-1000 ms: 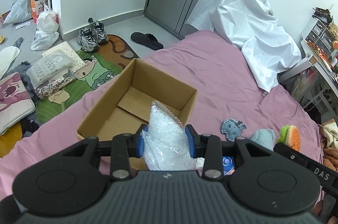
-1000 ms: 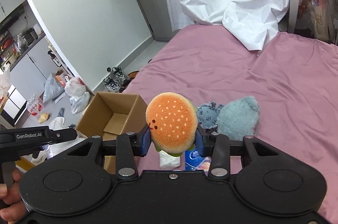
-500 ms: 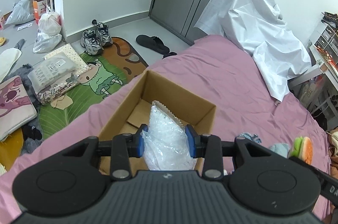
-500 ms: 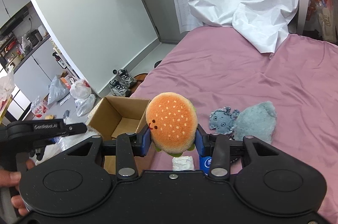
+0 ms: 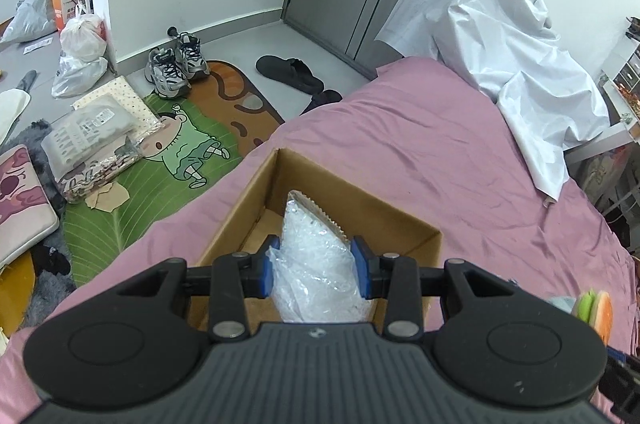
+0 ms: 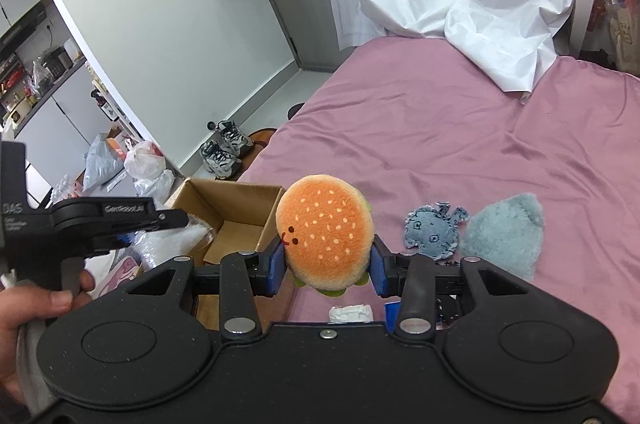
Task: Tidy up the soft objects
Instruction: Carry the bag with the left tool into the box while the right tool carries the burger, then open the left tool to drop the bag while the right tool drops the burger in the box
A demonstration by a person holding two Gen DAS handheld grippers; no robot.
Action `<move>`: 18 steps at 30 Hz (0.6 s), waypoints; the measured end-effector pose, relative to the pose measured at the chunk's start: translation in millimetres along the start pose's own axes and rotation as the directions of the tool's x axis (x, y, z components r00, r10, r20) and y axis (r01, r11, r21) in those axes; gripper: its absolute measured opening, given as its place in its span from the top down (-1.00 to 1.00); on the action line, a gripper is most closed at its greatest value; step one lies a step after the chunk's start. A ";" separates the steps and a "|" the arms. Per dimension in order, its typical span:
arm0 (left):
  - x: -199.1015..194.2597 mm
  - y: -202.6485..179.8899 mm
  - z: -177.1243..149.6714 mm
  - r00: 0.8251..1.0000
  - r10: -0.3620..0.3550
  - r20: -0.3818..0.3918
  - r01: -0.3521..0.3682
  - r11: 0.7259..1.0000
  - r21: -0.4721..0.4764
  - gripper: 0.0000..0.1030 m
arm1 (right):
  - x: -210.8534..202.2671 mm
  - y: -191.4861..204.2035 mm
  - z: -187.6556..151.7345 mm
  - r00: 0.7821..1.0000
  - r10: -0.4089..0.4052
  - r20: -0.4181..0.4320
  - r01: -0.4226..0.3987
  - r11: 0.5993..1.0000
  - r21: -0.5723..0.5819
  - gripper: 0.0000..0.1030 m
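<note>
now left gripper point(image 5: 316, 264) grips plastic bag point(image 5: 316, 264) above cardboard box point(image 5: 256, 192).

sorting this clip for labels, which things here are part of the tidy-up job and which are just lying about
Job:
- clear plastic bag in left gripper
- burger plush in right gripper
- cardboard box
- blue plush toys

Lying about:
- sneakers
- sandal
- white sheet
- cartoon mat

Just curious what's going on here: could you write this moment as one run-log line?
left tool: shut on clear plastic bag, over cardboard box | right tool: shut on burger plush | bed: two blue-grey plush toys
</note>
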State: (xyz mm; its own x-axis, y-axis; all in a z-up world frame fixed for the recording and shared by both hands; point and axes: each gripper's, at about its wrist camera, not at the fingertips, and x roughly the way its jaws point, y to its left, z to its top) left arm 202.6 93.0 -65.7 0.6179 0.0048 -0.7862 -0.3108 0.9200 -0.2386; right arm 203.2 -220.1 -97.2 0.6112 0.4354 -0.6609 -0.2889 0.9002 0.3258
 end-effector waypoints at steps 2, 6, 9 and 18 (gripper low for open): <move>7.1 0.0 4.0 1.000 -0.001 -0.005 0.001 1.000 0.003 0.27 | 6.0 2.3 2.4 1.000 0.000 -0.008 0.000 1.000 -0.002 0.21; 19.5 0.6 10.0 1.000 -0.002 -0.014 0.002 1.000 0.007 0.27 | 17.5 7.7 6.2 1.000 0.007 -0.017 -0.007 1.000 -0.012 0.21; 25.2 0.8 13.0 1.000 0.001 -0.015 -0.001 1.000 0.020 0.20 | 27.6 10.7 9.5 1.000 0.011 -0.027 -0.012 1.000 -0.014 0.21; 24.1 8.5 24.0 1.000 -0.002 -0.011 0.002 1.000 0.025 -0.23 | 48.3 24.5 18.4 0.999 0.032 -0.029 -0.032 0.999 -0.015 0.21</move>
State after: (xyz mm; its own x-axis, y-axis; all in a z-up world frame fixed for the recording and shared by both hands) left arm 232.2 110.3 -73.0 0.6104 -0.0012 -0.7921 -0.2915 0.9295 -0.2261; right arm 239.2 -177.1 -108.7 0.5800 0.4639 -0.6696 -0.3192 0.8857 0.3371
